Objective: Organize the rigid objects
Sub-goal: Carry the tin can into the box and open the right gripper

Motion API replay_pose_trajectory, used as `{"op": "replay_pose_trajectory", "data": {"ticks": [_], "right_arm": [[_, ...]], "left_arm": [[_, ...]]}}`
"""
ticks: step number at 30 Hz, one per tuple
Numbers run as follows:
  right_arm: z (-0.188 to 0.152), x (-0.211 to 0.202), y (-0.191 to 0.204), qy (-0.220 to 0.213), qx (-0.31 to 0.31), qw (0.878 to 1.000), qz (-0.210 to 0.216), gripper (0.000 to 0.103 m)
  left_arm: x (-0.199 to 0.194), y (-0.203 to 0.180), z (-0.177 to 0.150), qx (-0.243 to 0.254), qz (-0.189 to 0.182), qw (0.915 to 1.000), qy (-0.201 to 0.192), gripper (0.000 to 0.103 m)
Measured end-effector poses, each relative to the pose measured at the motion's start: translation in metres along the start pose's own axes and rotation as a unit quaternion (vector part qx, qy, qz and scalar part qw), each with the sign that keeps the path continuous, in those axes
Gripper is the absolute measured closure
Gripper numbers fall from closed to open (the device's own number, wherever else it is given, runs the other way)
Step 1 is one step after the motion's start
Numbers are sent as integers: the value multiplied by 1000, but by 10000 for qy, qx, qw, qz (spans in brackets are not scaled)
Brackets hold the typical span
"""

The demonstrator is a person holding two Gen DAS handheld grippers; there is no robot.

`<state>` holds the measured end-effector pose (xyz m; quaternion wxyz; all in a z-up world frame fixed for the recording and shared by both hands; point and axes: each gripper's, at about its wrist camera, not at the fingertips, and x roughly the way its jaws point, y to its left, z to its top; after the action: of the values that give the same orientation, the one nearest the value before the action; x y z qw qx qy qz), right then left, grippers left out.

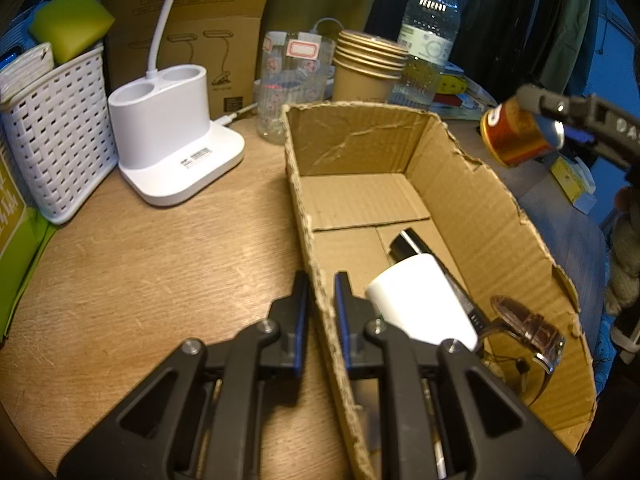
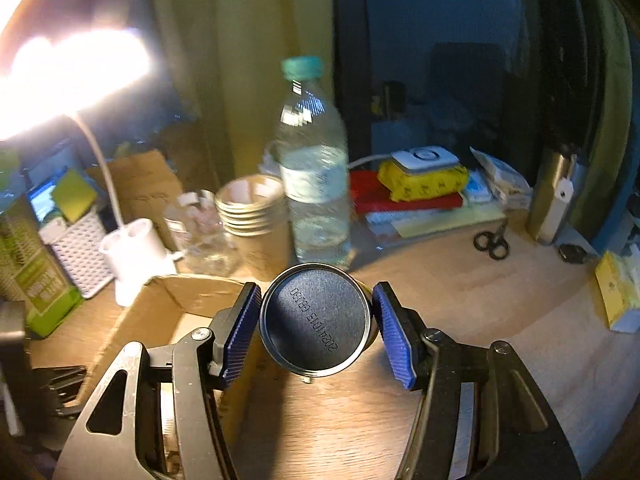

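An open cardboard box [image 1: 472, 200] stands on the wooden table [image 1: 160, 272]. Inside it lie a white cup [image 1: 420, 304], a black tube [image 1: 412, 244] and a watch with a brown strap [image 1: 532, 332]. My left gripper [image 1: 322, 292] is shut on the box's left wall. My right gripper [image 2: 316, 320] is shut on an orange tin can, bottom end toward the camera [image 2: 314, 318]. In the left wrist view the can [image 1: 516, 136] hangs above the table just outside the box's right wall. The box also shows in the right wrist view [image 2: 168, 320].
Behind the box stand a white lamp base [image 1: 168, 136], a white woven basket [image 1: 60, 136], a glass jar [image 1: 292, 84], stacked paper cups [image 1: 368, 68] and a water bottle [image 1: 428, 36]. Scissors [image 2: 492, 242], books [image 2: 408, 200] and a yellow box [image 2: 618, 288] lie to the right.
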<state>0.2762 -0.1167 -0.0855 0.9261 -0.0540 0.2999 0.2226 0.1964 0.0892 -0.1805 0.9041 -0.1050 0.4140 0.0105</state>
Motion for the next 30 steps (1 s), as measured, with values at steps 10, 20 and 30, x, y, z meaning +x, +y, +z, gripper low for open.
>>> {"op": "replay_pose_trajectory", "data": {"ticks": [10, 20, 30], "right_arm": [[7, -2, 38, -68, -318, 9984, 452, 42], [7, 19, 72, 181, -668, 9925, 1006, 42], [2, 53, 92, 739, -821, 9839, 1407, 42]], "left_arm": [[0, 0, 0, 1, 0, 10000, 0, 89], [0, 0, 0, -1, -1, 10000, -1, 89], [0, 0, 0, 2, 0, 10000, 0, 89]]}}
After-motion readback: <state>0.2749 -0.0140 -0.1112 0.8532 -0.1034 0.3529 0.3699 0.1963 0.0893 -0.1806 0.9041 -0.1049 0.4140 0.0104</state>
